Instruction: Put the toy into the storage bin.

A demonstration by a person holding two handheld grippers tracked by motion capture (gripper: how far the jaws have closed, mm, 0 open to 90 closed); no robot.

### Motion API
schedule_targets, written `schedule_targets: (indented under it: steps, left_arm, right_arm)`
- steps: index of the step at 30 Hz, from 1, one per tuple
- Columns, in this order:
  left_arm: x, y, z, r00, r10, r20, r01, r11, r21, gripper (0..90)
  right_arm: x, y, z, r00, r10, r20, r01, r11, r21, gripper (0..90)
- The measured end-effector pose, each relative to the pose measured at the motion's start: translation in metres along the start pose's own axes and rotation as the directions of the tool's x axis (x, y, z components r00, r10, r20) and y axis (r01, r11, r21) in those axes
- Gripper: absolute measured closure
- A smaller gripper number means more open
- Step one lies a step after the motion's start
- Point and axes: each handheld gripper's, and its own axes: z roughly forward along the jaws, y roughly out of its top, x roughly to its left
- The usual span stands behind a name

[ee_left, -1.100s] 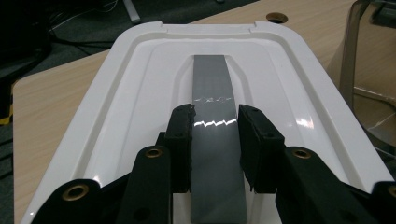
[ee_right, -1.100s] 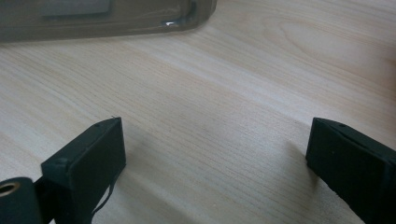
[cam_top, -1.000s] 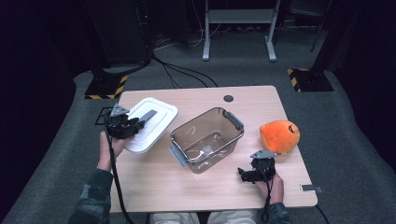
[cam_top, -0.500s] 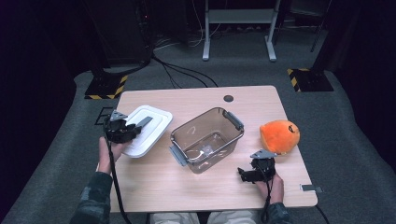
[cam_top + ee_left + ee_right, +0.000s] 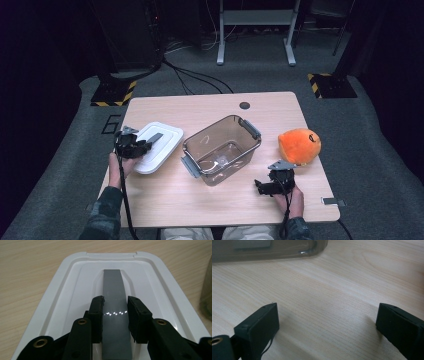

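1. High view: A person seated at the 6 o'clock edge of a pale wood-grain table [image 5: 220, 107] worked a handheld claw in each hand. The left gripper [image 5: 142, 148], at about 9 o'clock, was clamped on the grey handle strip [image 5: 154, 137] of a white lid [image 5: 165, 142] that lay at the table's 9 o'clock side. A clear, smoky plastic container [image 5: 222, 150] with grey latches sat lidless at the centre, just beside the lid. An orange plush toy [image 5: 299, 146], round and soft, rested at 3 o'clock. The right gripper [image 5: 261, 187] waited low at 5 o'clock, near the toy.

2. Left gripper view: The black ribbed jaws pinched the flat, matte grey strip from both sides, closed on it. The lid looked glossy, moulded plastic with stepped, rounded edges [image 5: 162, 272]; whether it had left the table could not be told. The step in hand appeared to be taking hold of the lid; the next move would likely call for carrying it level towards 3 o'clock and squaring it over the container's rim.

3. Right gripper view: The right claw's two black block pads [image 5: 259, 325] stood wide apart and held nothing, over bare wood. The container's rounded corner [image 5: 312, 250] showed at 11 o'clock.
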Motion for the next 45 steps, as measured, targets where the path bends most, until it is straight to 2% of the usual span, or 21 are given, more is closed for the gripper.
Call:
schedule_targets:
  steps: [4,7,14,23,27,34,42,44,45]
  left_arm:
    - [0.001,-0.004,0.005,0.9999,-0.013,-0.007,0.013,0.9999,0.009,66.6]
    - [0.002,-0.006,0.009,0.9999,-0.011,-0.006,0.011,0.9993,0.035,66.6]
    - [0.005,-0.013,0.017,0.9997,-0.020,-0.015,0.021,0.9986,0.049,66.5]
    - [0.006,-0.022,0.028,0.9992,-0.011,-0.037,0.014,0.9969,0.078,66.6]
    - [0.006,-0.025,0.032,0.9989,-0.009,-0.045,0.013,0.9963,0.084,66.5]
    - [0.011,-0.028,0.040,0.9981,-0.029,-0.053,0.034,0.9948,0.096,66.5]
    - [0.012,-0.028,0.043,0.9967,-0.036,-0.072,0.043,0.9954,0.085,65.7]
    - [0.013,-0.027,0.042,0.9963,-0.041,-0.075,0.048,0.9948,0.089,56.0]
    - [0.012,-0.026,0.042,0.9945,-0.050,-0.092,0.059,0.9940,0.092,47.3]
  right_arm:
    - [0.000,0.000,0.000,1.0000,0.000,0.001,0.000,1.000,-0.001,4.0]
    - [0.000,0.000,0.000,1.0000,0.001,0.001,-0.001,1.000,-0.001,4.0]
    - [0.000,0.000,0.000,1.0000,0.000,0.000,0.000,1.000,0.000,4.0]
    - [0.000,0.000,0.000,1.0000,0.001,0.001,-0.001,1.000,-0.001,4.0]
    - [0.000,0.000,0.000,1.0000,0.000,0.001,0.000,1.000,-0.001,4.0]
    - [0.000,0.000,0.000,1.0000,0.000,0.000,0.000,1.000,0.000,4.0]
    - [0.000,0.000,0.000,1.0000,0.001,0.001,-0.001,1.000,-0.001,4.0]
    - [0.000,0.000,0.000,1.0000,0.001,0.001,-0.001,1.000,-0.001,4.0]
    - [0.000,0.000,0.000,1.0000,0.000,0.001,0.000,1.000,-0.001,4.0]
